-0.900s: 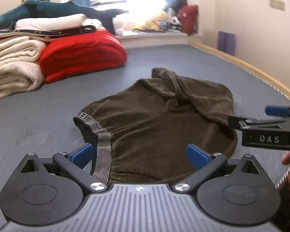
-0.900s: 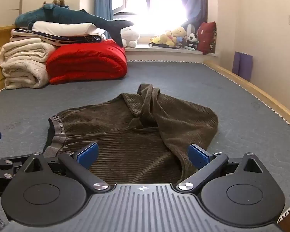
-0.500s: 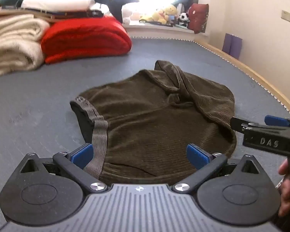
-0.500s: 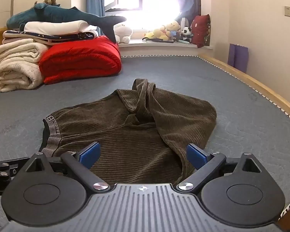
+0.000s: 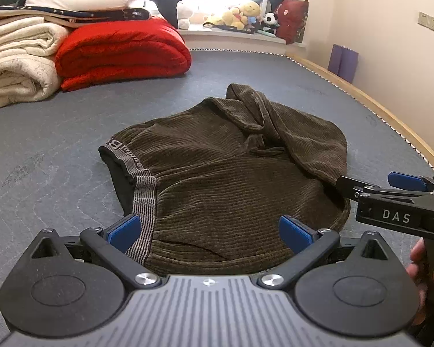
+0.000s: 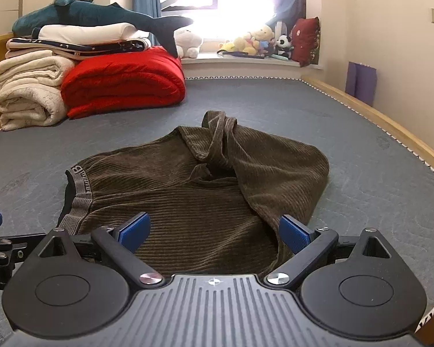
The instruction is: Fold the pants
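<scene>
Left wrist view, jaws: we see the left gripper (image 5: 208,231) spread as wide as it goes, holding nothing; the near hem of the pants (image 5: 225,173) lies between and below its blue pads, and we cannot tell whether they touch the cloth.
Left wrist view, pants: the brown corduroy pants lie crumpled on the bed (image 5: 58,144), toward its near edge, with the waistband (image 5: 143,196) at their left and one bunched leg (image 5: 257,110) thrown back across the top.
Left wrist view, other tool: the right gripper (image 5: 370,186) comes in from the right, just beside the pants' right edge, with a person's hand (image 5: 428,269) on its handle.
Left wrist view, risk: we judge that closing here could pinch only the top layer near the waistband, so the layer under it would drag and crease.

Right wrist view, jaws: the right gripper (image 6: 214,231) also stands fully open and empty, over the near right part of the pants (image 6: 205,196).
Right wrist view, leg: the twisted leg (image 6: 220,136) sits on top, away from both tools.
Right wrist view, risk: if we fold before that leg is spread out, we think the lump will be trapped inside and the fold will be crooked.
Right wrist view, surroundings: the red quilt (image 6: 124,81) and the cream blanket (image 6: 29,92) rest at the far left corner, well apart from the pants; we see little danger there.
</scene>
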Available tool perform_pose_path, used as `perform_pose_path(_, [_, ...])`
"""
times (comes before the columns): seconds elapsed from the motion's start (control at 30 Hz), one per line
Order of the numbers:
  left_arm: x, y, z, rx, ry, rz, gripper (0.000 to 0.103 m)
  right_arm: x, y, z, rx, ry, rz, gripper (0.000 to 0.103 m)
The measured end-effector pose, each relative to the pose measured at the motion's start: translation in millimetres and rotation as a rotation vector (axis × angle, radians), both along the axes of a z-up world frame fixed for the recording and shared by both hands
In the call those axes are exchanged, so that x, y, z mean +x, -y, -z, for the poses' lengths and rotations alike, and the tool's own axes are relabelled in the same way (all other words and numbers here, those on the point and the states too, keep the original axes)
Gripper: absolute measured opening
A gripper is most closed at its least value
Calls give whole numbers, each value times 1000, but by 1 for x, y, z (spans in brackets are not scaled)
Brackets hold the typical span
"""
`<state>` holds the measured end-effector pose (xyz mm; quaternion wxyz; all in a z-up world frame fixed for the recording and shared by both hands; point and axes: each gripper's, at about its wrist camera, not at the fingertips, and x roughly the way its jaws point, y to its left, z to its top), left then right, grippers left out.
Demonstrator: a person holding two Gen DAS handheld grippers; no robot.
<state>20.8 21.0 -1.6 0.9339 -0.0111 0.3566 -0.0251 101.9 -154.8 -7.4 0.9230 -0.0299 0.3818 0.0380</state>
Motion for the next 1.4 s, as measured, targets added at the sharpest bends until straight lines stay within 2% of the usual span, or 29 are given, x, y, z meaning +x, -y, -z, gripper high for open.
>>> perform_pose_path(0.2, [1,1,4,3,-8,-9,103,-1,2,2,19,-17,-12,96])
perform_pose_path(0.93, [6,0,9,-4,-31,-22,103,1,-4,3,-8,-27,-35,96])
perform_pose_path(1.17, [6,-2,9,-9,-36,-30,103,0,-6,6,-26,-34,-41,85])
perform_pose_path(1.4, [8,0,10,-14,-48,-35,103,-1,-6,6,-25,-36,-55,80])
